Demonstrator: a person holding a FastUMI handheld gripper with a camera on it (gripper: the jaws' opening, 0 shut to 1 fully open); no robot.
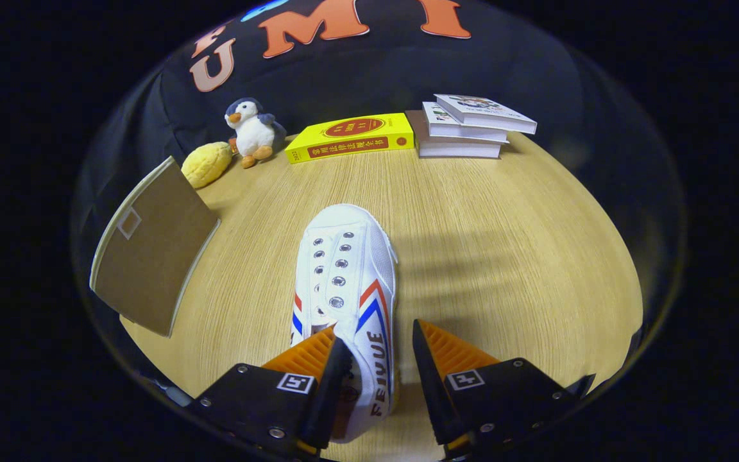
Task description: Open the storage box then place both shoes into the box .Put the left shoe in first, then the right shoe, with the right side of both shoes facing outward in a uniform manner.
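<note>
Your tongs [376,343] stand released, straddling the heel of the white shoe [346,282] mid-tabletop [504,256]; the left finger touches it, the right stands apart. The brown box [151,256] overhangs the left edge.

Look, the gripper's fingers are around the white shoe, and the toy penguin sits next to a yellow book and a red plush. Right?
Almost. In the gripper view, the plush beside the toy penguin is yellow, not red. The gripper's fingers do straddle the white shoe, and the yellow book is there.
</note>
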